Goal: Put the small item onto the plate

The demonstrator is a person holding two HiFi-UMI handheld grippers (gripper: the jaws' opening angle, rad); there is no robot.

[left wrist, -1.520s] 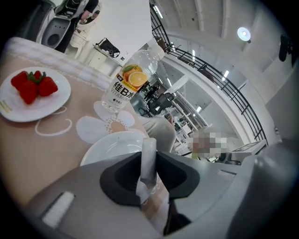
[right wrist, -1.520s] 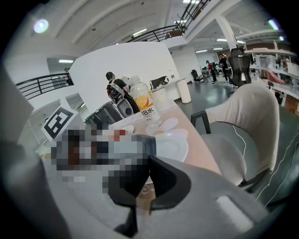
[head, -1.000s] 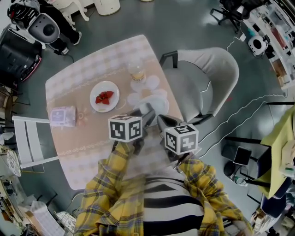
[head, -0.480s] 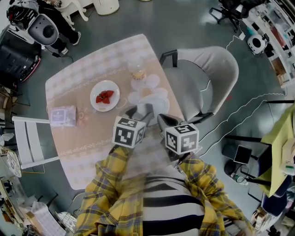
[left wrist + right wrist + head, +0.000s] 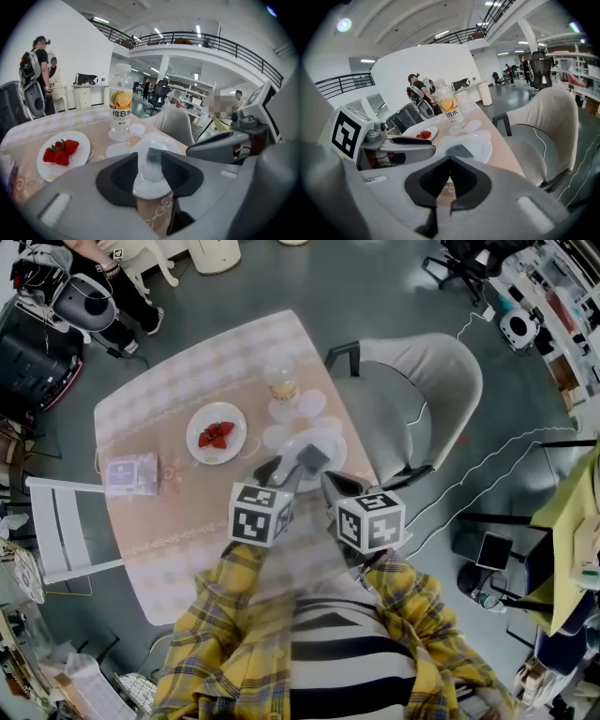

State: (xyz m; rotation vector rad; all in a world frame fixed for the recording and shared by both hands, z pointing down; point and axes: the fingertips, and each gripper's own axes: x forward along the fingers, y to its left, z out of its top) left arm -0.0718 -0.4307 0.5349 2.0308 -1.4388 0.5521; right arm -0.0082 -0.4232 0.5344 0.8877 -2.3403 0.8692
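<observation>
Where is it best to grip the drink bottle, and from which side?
Probably grip the bottle at its labelled middle, coming in level from the near side: it stands upright, tall and round, and the strawberry plate lies to its left.

The head view looks steeply down from high above the table [image 5: 141,409]. Both gripper views ride low and close at its 5 o'clock edge, facing roughly 12 o'clock. All three share the white plate [image 5: 334,441], bottle [image 5: 121,101] and strawberry plate [image 5: 432,131].

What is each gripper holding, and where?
Left gripper: jaws closing on the small item, at its two sides, over the plate. Right gripper: nothing.
</observation>
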